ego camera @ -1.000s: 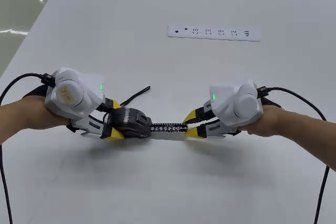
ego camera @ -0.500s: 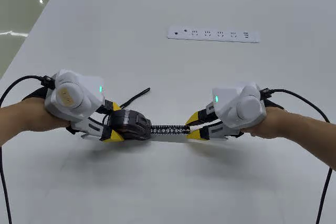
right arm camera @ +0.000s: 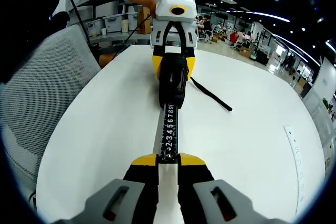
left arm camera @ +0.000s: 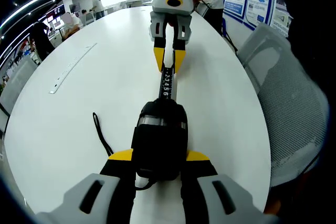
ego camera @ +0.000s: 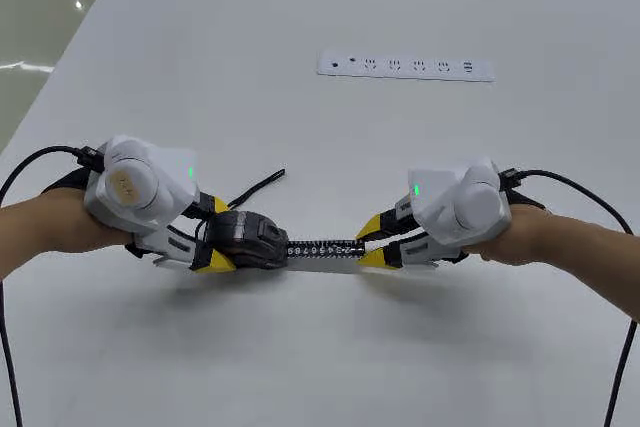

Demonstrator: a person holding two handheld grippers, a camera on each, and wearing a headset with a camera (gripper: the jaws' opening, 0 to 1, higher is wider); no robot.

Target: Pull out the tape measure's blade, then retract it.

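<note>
We clamp the left gripper (ego camera: 218, 232) on the tape measure's case (ego camera: 250, 237) as an anchor. The right gripper (ego camera: 371, 243) pinches the blade (ego camera: 322, 247) tip, so parting our hands should draw it out.

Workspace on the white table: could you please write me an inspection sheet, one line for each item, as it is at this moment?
Surface: white table, smooth, evenly lit.
Job's things: black tape measure between the left jaws; its blade drawn out a short way, numerals facing up.
Clutter: white power strip farther back on the table; the black wrist strap lies beside the tape measure.
Grippers: left gripper shut on the tape measure; right gripper shut on the blade's end.
Cables: black left cable and black right cable, one from each gripper.
Surroundings: mesh chair beside the table; an office with people behind.
</note>
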